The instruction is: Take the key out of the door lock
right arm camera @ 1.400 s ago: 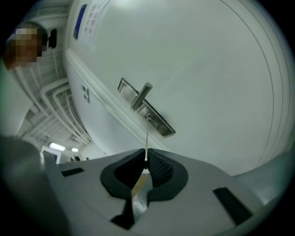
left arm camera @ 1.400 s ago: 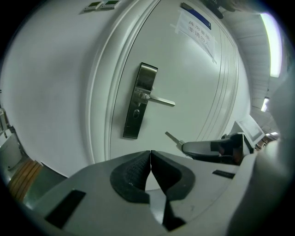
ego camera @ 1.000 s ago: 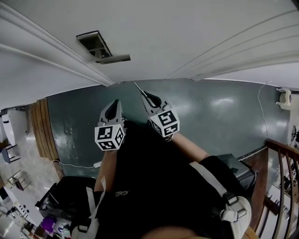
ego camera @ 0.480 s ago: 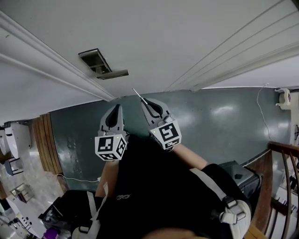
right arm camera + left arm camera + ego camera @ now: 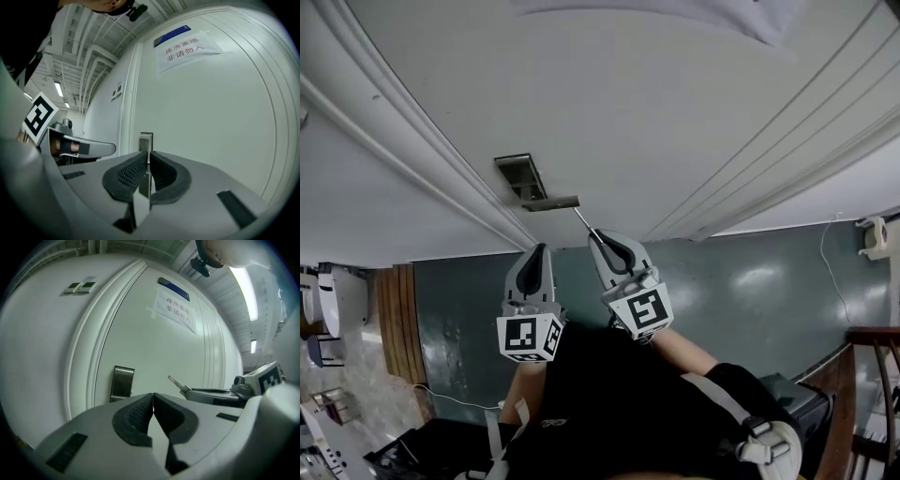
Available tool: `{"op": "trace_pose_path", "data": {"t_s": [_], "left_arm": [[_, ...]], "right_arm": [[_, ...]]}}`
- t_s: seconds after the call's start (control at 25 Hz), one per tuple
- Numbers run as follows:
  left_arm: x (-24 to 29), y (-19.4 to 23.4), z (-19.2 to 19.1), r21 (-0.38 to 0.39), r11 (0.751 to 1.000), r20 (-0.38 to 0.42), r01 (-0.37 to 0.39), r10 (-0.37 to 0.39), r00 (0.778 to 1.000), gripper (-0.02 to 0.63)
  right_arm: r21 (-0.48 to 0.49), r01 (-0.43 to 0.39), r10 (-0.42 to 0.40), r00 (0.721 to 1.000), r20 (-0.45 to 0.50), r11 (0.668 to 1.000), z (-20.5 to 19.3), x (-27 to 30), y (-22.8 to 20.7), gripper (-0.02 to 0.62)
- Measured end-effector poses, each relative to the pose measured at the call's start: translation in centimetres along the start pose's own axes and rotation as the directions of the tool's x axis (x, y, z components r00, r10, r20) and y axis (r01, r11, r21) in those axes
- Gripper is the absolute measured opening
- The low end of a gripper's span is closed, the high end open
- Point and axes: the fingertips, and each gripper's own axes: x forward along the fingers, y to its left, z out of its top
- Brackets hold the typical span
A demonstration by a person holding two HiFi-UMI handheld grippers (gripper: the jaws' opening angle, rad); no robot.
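The white door fills most of the head view, with a paper notice taped high on it and the steel lock plate near its left edge, beside the frame mouldings. The 2 claws point at that plate, held up side by side. The left claw is clenched on nothing; it probably hangs alongside only as a spare. The right claw is clamped flat on the head of the key, so the blade sticks straight out in line with its pull. The blade tip shows bare and clear of the plate, though near it, so the key looks already out of the lock.
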Motion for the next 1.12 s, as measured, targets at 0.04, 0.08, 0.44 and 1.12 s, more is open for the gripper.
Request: {"op": "trace_pose_path", "data": {"t_s": [0.04,0.08,0.44,1.12], "left_arm": [[0.0,0.0,0.6,0.002,1.000,0.012,0.000,0.000,1.000,0.023],[-0.2,0.0,1.2,0.004,1.000,0.022,-0.001,0.001,1.000,0.023],[-1.3,0.1,4.7,0.053,0.998,0.097,-0.024,0.019,0.995,0.023],[-1.5,-0.4,4.0,0.054,0.998,0.084,-0.014,0.009,0.996,0.023]], "right_arm": [[0.001,0.001,-0.001,1.000,0.014,1.000,0.6,0.1,-0.1,0.032],[0.004,0.002,-0.003,1.000,0.028,1.000,1.2,0.2,-0.1,0.032],[-0.017,0.035,-0.033,0.995,0.098,0.999,4.6,-0.2,-0.8,0.032],[-0.023,0.017,-0.015,0.995,0.102,1.000,4.5,-0.2,0.1,0.032]]}}
